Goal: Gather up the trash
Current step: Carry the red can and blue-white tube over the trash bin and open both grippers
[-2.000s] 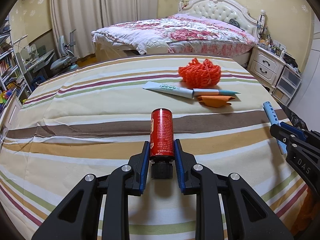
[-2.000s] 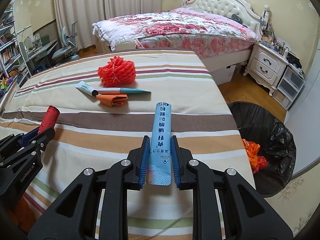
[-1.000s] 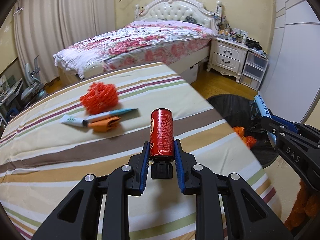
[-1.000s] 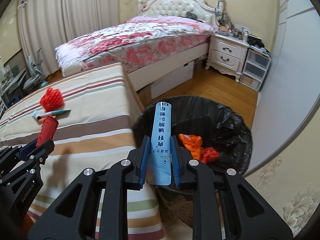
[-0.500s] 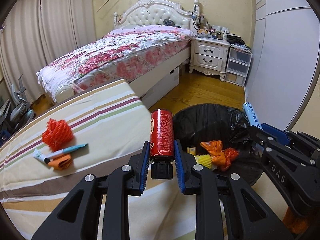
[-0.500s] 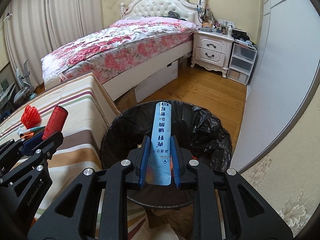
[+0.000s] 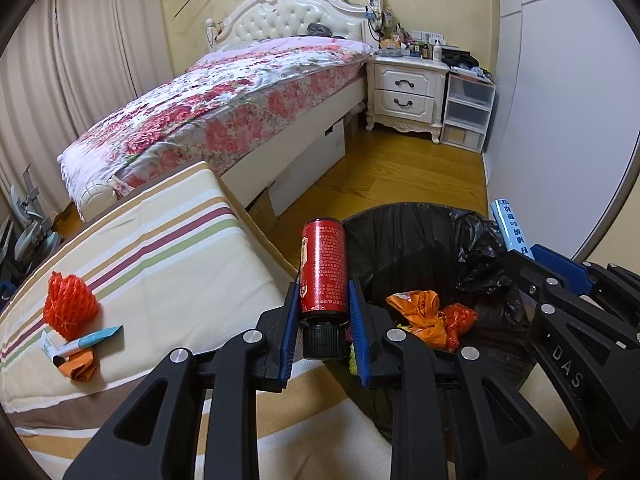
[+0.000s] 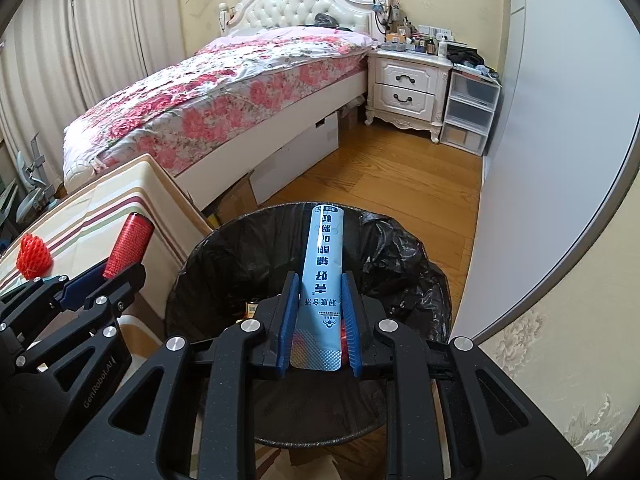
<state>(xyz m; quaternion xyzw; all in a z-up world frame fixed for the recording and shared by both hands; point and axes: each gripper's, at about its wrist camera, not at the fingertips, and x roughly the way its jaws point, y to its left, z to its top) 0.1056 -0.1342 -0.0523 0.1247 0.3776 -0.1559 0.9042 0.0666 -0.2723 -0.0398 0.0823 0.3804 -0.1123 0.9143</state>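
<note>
Partway through, I'd say. The left gripper [image 7: 323,312] has its blue pads closed tight on a red cylindrical bottle w/ black cap [image 7: 322,268], held by the cap end right at the near rim of the round bin lined w/ a black plastic bag [image 8: 404,240], not yet over the middle. The right gripper [image 8: 319,322] is nearly fully closed on a long flat light-blue foil sachet [image 8: 323,276], which hangs directly over the bin's mouth. Neither item is dropped yet. Already in the bin: crumpled orange & red wrappers [image 7: 430,314] plus something yellow-green, so some trash is done. Left on the striped cloth-covered table [image 7: 172,248]: an orange mesh net ball [image 7: 69,305], a white squeeze tube [image 7: 48,345], a teal pen-like stick [image 7: 94,338] & a crumpled orange scrap [image 7: 80,364], grouped together, well apart from the bin. So 2 releases pending, then approx. 4 more pieces to fetch.
</note>
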